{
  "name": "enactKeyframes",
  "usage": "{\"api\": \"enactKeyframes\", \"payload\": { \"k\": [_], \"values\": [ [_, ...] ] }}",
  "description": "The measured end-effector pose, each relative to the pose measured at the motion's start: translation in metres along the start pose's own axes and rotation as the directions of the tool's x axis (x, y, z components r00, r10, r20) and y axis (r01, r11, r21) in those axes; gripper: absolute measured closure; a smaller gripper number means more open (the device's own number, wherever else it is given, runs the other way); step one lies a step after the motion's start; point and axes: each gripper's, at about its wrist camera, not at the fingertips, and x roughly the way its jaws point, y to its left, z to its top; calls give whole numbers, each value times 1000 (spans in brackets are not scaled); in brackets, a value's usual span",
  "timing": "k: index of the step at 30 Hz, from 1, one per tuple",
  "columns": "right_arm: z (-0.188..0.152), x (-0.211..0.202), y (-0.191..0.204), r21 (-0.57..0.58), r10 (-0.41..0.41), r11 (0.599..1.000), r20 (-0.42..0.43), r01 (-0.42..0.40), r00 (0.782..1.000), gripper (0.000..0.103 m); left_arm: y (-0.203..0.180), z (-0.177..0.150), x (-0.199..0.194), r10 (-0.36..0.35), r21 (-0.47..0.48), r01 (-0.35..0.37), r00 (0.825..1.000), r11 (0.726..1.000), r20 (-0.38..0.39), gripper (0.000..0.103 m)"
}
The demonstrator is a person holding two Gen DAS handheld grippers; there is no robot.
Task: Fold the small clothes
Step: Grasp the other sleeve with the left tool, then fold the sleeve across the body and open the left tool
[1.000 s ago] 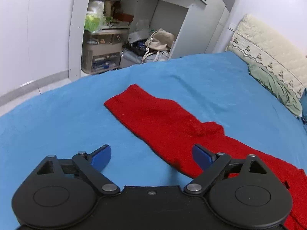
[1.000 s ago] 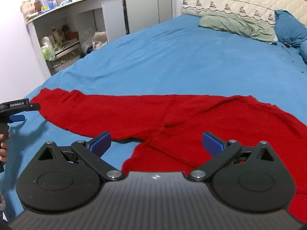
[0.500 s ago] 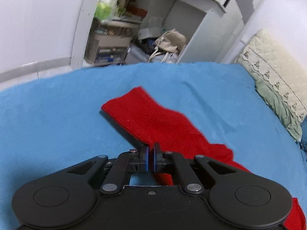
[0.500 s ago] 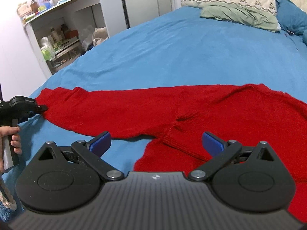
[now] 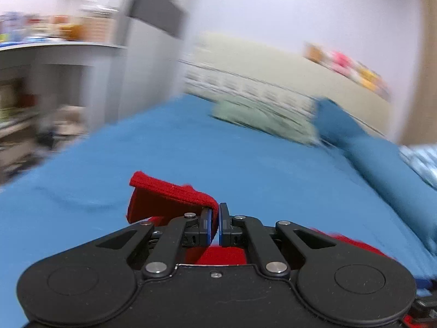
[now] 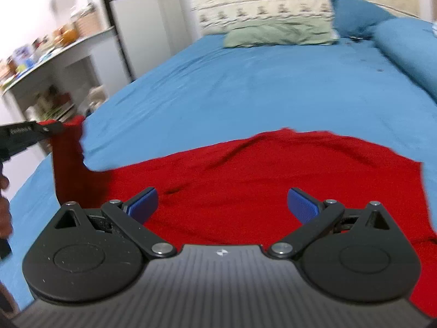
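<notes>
A red knit sweater lies spread on the blue bedsheet. My left gripper is shut on the cuff end of the red sleeve and holds it lifted off the bed. In the right wrist view the left gripper shows at the far left with the sleeve hanging from it. My right gripper is open and empty, low over the sweater's body.
A green pillow and blue pillows lie at the bed's head by a cream headboard. A white cluttered shelf unit stands left of the bed. Both views are motion-blurred.
My left gripper closed on the sleeve end, then lifted it and swung toward the head of the bed. My right gripper stayed open and moved forward over the sweater's body.
</notes>
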Motion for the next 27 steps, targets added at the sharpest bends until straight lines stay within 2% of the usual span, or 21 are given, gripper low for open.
{"api": "enactKeyframes", "payload": {
  "k": [2, 4, 7, 11, 14, 15, 16, 17, 18, 19, 20, 23, 24, 27],
  "values": [
    [2, -5, -21, 19, -32, 999, 5, 32, 999, 0, -50, -17, 25, -74, 52, 77, 996, 996, -59, 99],
    [1, -7, -41, 24, -77, 997, 7, 77, 997, 0, -94, -41, 52, -123, 110, 138, 983, 984, -138, 99],
    [-4, -8, -69, 23, -142, 990, 0, 142, 990, 0, -134, -83, 84, -132, 187, 181, 959, 966, -251, 99],
    [-18, -4, -103, 49, -192, 980, -46, 194, 980, 0, -149, -122, 105, -86, 268, 183, 938, 946, -336, 99],
    [-26, 0, -117, 62, -202, 977, -67, 206, 977, 0, -143, -125, 100, -96, 299, 201, 939, 933, -331, 94],
    [-28, 1, -119, 64, -198, 977, -69, 202, 978, 0, -140, -121, 97, -102, 296, 206, 938, 933, -333, 82],
    [-28, 3, -120, 62, -192, 979, -68, 196, 979, 0, -138, -118, 92, -103, 292, 207, 936, 934, -335, 59],
    [-28, 3, -120, 57, -186, 980, -63, 189, 981, 0, -132, -112, 84, -103, 289, 204, 939, 935, -328, 48],
    [-27, 4, -119, 53, -178, 982, -57, 181, 982, 0, -126, -108, 76, -102, 292, 198, 944, 936, -314, 33],
    [-25, 5, -116, 49, -163, 985, -52, 166, 985, 0, -118, -102, 65, -98, 300, 190, 951, 935, -294, 28],
    [-23, 5, -113, 46, -143, 988, -49, 145, 989, 0, -109, -96, 54, -92, 315, 182, 956, 931, -280, 27],
    [-19, 12, -97, 5, -57, 998, -61, 58, 996, 0, -77, -86, 31, -34, 342, 116, 971, 932, -235, 19],
    [-18, 17, -87, -32, -42, 999, -70, 40, 997, 0, -64, -83, 25, -17, 338, 91, 976, 937, -215, 12],
    [-16, 36, -54, -169, -14, 986, -79, 0, 997, 0, -40, -82, 24, 44, 324, 20, 981, 946, -187, 11]
  ]
}}
